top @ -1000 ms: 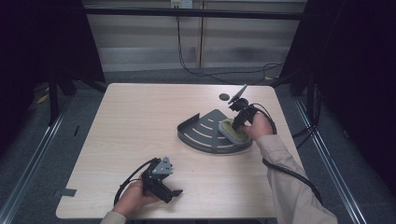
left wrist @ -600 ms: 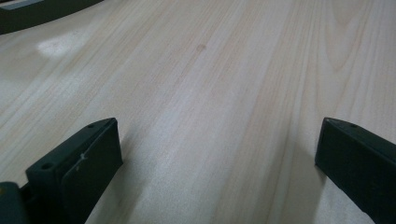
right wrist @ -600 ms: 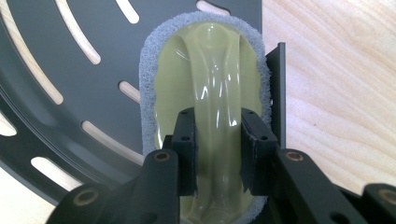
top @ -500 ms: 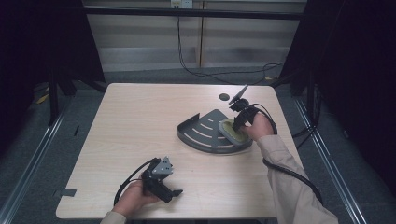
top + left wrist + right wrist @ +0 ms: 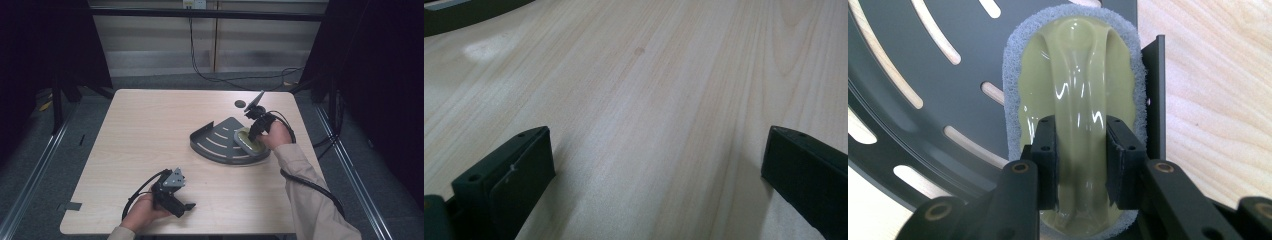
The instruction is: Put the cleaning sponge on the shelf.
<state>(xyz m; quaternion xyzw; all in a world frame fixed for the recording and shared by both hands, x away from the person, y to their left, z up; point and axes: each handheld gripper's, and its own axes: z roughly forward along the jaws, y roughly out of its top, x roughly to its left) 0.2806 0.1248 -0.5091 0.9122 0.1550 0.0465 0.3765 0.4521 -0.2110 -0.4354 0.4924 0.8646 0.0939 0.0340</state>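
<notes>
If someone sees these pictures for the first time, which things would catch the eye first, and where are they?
The eye goes first to the pale green scrubber with its glossy arched handle and grey foam edge, lying on the dark slotted tray at the right of the wooden table. The right tool has its jaws closed on that handle. Near the table's front edge, the left tool rests with its jaws wide open over bare wood.

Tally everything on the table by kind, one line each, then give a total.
Slotted dark metal tray: 1
Pale green scrubber with grey foam edge: 1
Small dark round disc: 1
Hand-held tools: 2, left tool and right tool
Total: 5
</notes>
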